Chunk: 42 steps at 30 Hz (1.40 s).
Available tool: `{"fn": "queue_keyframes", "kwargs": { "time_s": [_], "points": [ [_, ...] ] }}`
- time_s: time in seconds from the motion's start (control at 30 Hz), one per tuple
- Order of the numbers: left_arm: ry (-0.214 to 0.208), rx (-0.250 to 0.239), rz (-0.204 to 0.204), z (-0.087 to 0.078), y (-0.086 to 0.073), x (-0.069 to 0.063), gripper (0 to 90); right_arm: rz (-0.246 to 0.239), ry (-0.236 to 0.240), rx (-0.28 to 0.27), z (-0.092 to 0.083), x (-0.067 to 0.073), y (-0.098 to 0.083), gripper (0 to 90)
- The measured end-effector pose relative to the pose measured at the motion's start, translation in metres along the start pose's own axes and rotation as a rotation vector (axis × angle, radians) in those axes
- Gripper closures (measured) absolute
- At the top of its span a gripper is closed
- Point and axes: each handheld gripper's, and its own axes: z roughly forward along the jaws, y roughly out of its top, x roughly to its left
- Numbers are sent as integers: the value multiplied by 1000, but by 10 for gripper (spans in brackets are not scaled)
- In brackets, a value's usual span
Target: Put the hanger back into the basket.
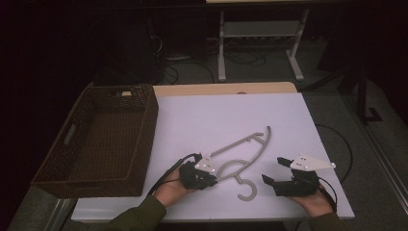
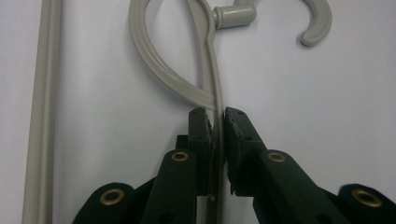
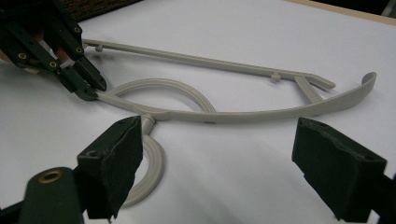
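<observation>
a grey plastic clothes hanger [image 1: 245,151] lies flat on the white table [image 1: 202,115]; the left gripper [image 2: 218,122] pinches its arm tight, anchoring it, while the right gripper [image 1: 278,169] waits beside its hook, wide open and empty.

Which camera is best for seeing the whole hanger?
The high view: the hanger lies whole on the table, hook and both arms, with the left gripper shut on one end. The right gripper view shows most of it, close and slanted. The left gripper view shows just the hook, loop and the clamped bar.
</observation>
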Motion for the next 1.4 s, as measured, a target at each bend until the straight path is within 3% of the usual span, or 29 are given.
{"fn": "queue_keyframes", "kwargs": {
  "time_s": [0.2, 0.33, 0.53, 0.6, 0.63, 0.67, 0.73, 0.87, 1.13, 1.4],
  "points": [
    [-10, 11, -24, 0, 2, 2, 823, -2, -8, -11, -2, -1, 0, 156],
    [0, 20, -14, -2, 3, 2, 823, 11, -18, -24, -4, -3, 0, 157],
    [5, -5, -6, -13, 7, 3, 822, 23, -36, -43, -8, -4, 1, 158],
    [6, -32, -30, -16, 8, 2, 822, 23, -40, -51, -8, -5, 1, 159],
    [6, -25, -11, -18, 9, 3, 822, 23, -42, -54, -8, -5, 1, 159],
    [7, -42, -26, -19, 9, 2, 822, 24, -44, -55, -9, -5, 2, 159],
    [12, -46, -17, -23, 10, 3, 822, 22, -50, -61, -9, -5, 2, 159],
    [9, -89, -41, -30, 11, 5, 823, 26, -57, -67, -11, -6, 2, 159],
    [0, -106, -54, -36, 12, 8, 823, 32, -64, -76, -12, -6, 2, 159],
    [-4, -163, -95, -48, 11, 13, 823, 34, -71, -84, -13, -7, 2, 161]
  ]
}}
